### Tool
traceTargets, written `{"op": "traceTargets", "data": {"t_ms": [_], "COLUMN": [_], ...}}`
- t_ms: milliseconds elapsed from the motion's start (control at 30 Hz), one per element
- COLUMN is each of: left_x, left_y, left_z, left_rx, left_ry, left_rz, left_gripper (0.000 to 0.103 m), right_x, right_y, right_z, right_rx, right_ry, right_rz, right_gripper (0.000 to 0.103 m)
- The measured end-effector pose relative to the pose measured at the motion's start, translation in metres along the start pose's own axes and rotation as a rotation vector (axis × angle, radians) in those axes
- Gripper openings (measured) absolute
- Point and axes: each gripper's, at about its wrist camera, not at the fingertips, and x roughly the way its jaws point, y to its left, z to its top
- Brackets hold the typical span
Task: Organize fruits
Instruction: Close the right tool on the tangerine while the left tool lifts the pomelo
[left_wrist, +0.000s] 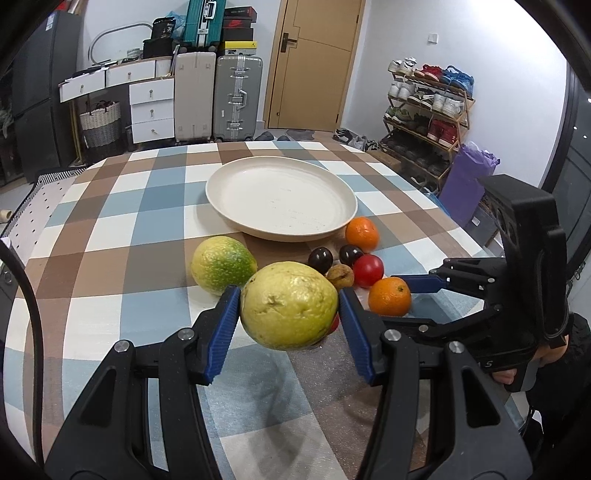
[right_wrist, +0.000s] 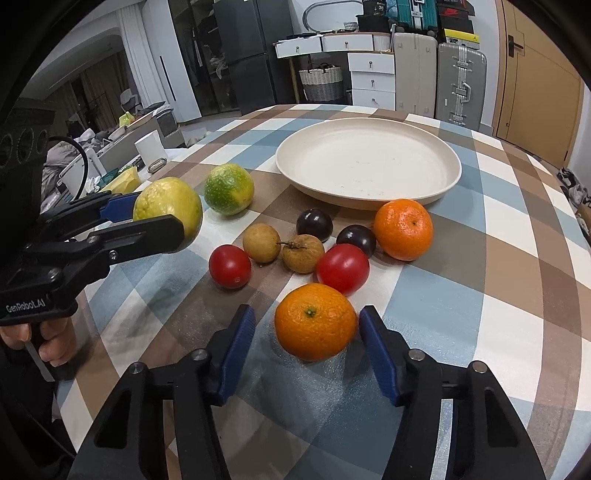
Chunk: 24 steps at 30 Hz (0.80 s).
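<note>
Left gripper (left_wrist: 288, 306) clamps the guava (left_wrist: 289, 305); right gripper (right_wrist: 306, 332) gapes around an orange (right_wrist: 314, 321) before tomatoes (right_wrist: 342, 268).

Partly hidden fruit behind the guava

The yellow guava (left_wrist: 289, 305) is covering most of a red tomato (left_wrist: 334, 323); only a sliver is showing at its right.

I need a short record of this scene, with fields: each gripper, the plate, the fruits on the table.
left gripper: shut on yellow-green fruit, lifted off the table
right gripper: open, fingers either side of near orange, not gripping yet
plate: no fruit inside
loose fruits: green citrus, far orange, two tomatoes, two dark plums, two brown longans
</note>
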Motion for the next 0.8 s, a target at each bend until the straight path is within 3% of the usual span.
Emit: {"op": "traceTargets", "data": {"t_ms": [333, 567, 800], "left_x": [0.004, 0.005, 0.004], "left_y": [0.004, 0.006, 0.005], "left_z": [0.003, 0.008, 0.018], "left_rx": [-0.014, -0.026, -0.025], "left_ry": [-0.006, -0.019, -0.038], "left_rz": [0.015, 0.024, 0.038], "left_gripper": [0.052, 0.052, 0.052], "right_x": [-0.001, -0.004, -0.022], "right_y": [-0.001, 0.001, 0.001], "right_z": [0.0, 0.001, 0.009], "right_rx": [0.006, -0.004, -0.013], "right_ry": [-0.006, -0.013, -0.075], "right_rz": [-0.018, 0.007, 0.01], "right_gripper": [0.043, 0.042, 0.042]}}
